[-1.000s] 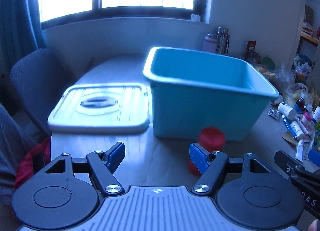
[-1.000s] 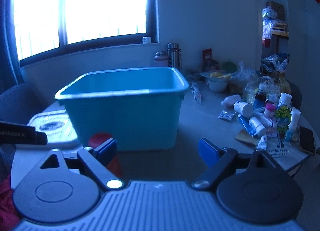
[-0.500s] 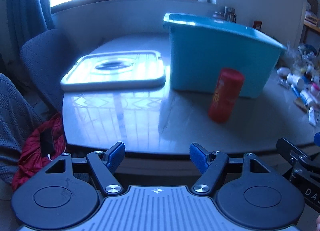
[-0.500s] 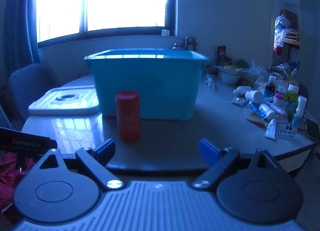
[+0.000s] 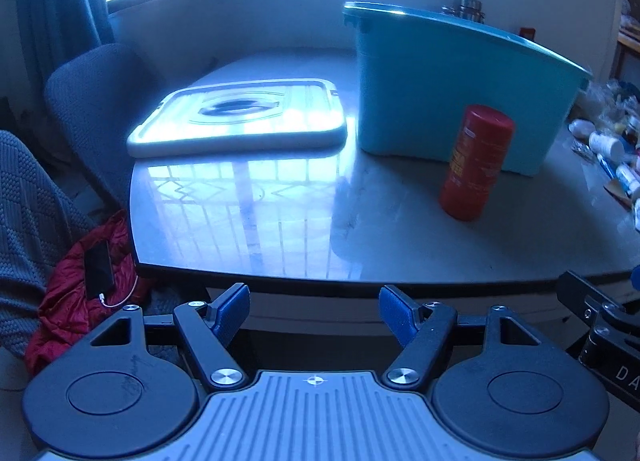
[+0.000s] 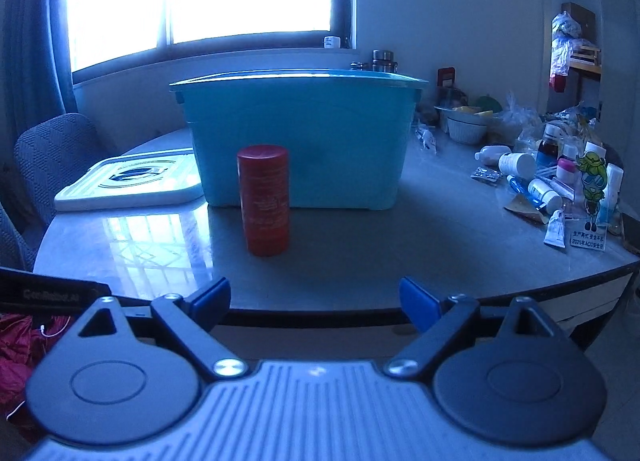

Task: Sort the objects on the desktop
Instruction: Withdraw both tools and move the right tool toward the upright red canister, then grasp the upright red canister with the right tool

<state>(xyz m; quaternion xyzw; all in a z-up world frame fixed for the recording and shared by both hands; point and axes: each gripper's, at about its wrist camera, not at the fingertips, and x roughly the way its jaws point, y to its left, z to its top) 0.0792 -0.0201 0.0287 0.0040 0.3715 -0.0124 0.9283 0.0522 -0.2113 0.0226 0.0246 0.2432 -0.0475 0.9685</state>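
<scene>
A red cylindrical canister (image 5: pixel 474 163) stands upright on the table just in front of a teal plastic bin (image 5: pixel 452 85); it also shows in the right wrist view (image 6: pixel 264 199), before the bin (image 6: pixel 300 141). The bin's white lid (image 5: pixel 240 117) lies flat left of the bin. A heap of small bottles and tubes (image 6: pixel 552 185) lies at the table's right. My left gripper (image 5: pixel 314 311) is open and empty, off the table's near edge. My right gripper (image 6: pixel 314 303) is open and empty, also at the near edge.
A grey chair (image 5: pixel 92 97) stands at the table's left. A red cloth with a phone on it (image 5: pixel 86 281) lies below the left edge. A white bowl (image 6: pixel 468 127) and metal flasks (image 6: pixel 382 59) stand behind the bin. The table edge (image 6: pixel 360 307) runs just beyond my fingertips.
Both grippers have pulled back from the bin and the canister to beyond the table's near edge. The canister stays standing on the table. Both stay open.
</scene>
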